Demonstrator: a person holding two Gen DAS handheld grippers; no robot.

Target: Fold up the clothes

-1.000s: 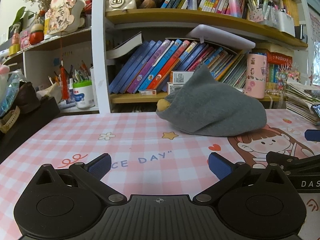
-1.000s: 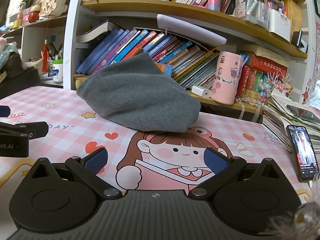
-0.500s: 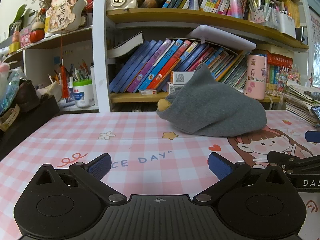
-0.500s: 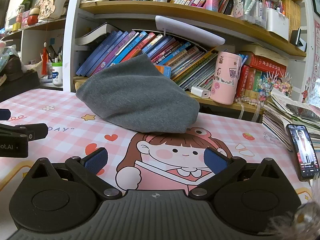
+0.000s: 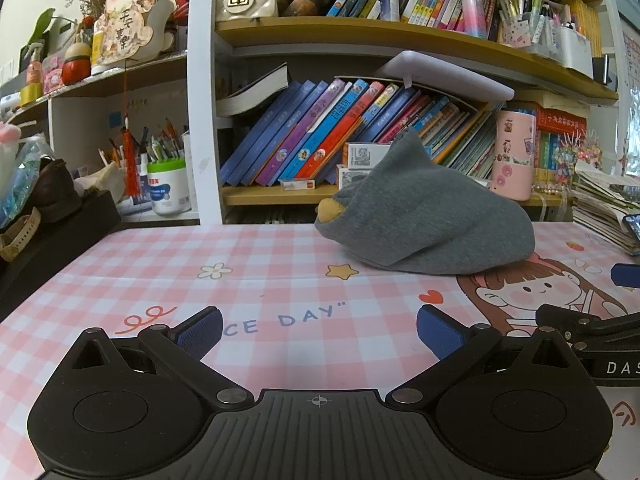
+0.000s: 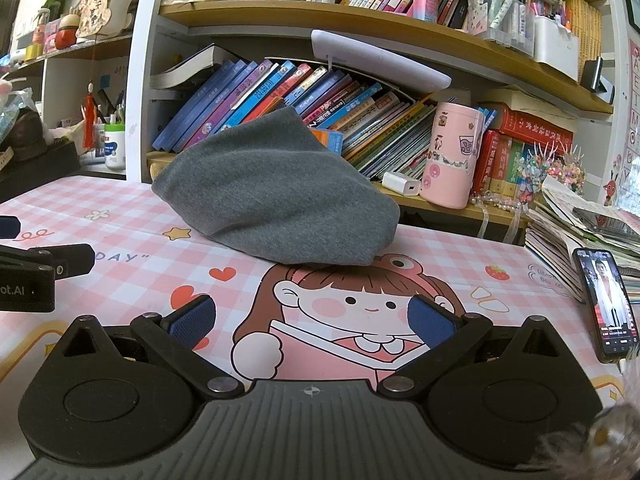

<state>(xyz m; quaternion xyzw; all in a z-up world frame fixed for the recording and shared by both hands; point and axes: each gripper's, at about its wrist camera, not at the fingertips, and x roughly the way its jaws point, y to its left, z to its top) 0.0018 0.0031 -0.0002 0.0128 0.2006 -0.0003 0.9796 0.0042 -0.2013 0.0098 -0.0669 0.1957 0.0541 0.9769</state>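
A grey garment (image 5: 426, 220) lies bunched in a heap at the back of the pink checked mat (image 5: 256, 276), close to the bookshelf; a yellowish bit shows at its left end. In the right wrist view the same grey garment (image 6: 276, 204) sits straight ahead, above the cartoon girl print. My left gripper (image 5: 318, 330) is open over the mat, well short of the heap, with nothing between its blue pads. My right gripper (image 6: 312, 320) is open too, empty, low over the girl print. Each gripper's side shows at the edge of the other's view.
A bookshelf (image 5: 360, 32) full of books rises just behind the heap. A pink tumbler (image 6: 452, 156) stands at the back right. A stack of papers (image 6: 580, 224) and a phone (image 6: 608, 304) lie at the right edge. A dark box (image 5: 52, 236) borders the left.
The right gripper has crept a little forward toward the heap. The left gripper has hardly moved. Both stay open.
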